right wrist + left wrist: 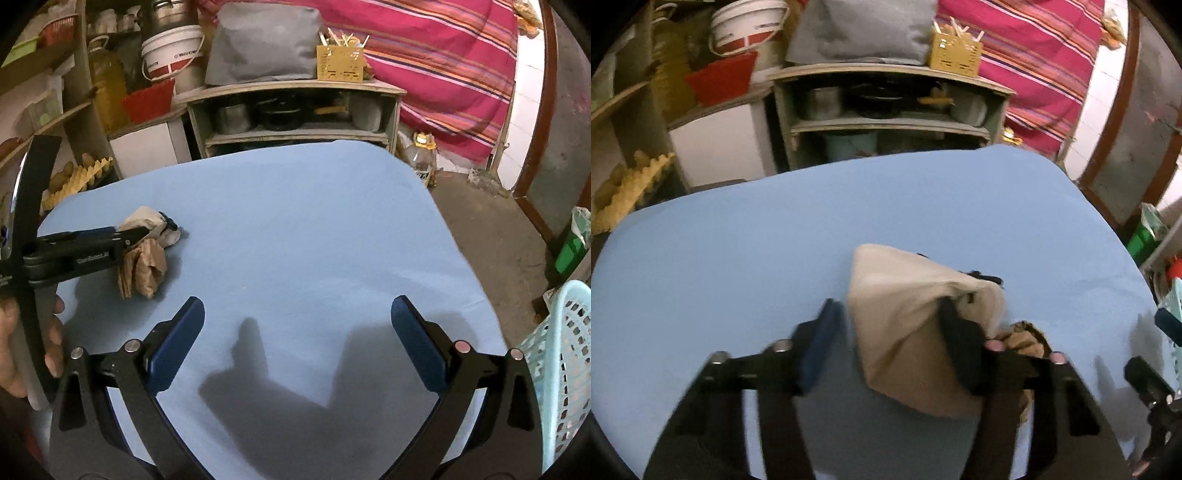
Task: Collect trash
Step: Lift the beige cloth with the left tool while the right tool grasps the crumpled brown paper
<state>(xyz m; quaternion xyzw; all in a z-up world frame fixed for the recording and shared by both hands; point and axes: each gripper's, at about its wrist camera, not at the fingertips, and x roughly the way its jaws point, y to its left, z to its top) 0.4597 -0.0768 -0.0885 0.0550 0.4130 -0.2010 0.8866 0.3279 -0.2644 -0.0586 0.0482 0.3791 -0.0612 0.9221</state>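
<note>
Room: cluttered storeroom; grey shelf unit (291,110) with pots behind, striped pink cloth (443,66) hanging to the right, white bucket (171,55) up left.
Table: blue top (295,229), bare across the middle and far side.
Trash: beige crumpled wad (916,325) on the near left part of the table, with a brown paper scrap (144,269) touching it on the near side.
Left gripper (886,332): jaws about half-wide, set around the beige wad; the right finger (960,347) lies against the wad, the left finger (820,347) stands just beside it, a sliver of table showing between. No earlier view to compare. Firm grip: cannot tell.
Right gripper (295,332): jaws spread wide over bare table, nothing between them, well apart from the trash.
Basket: pale blue perforated plastic (561,354) at the table's right edge, beside the right gripper.
Hand: fingers (51,343) wrapped on the left gripper's handle.
</note>
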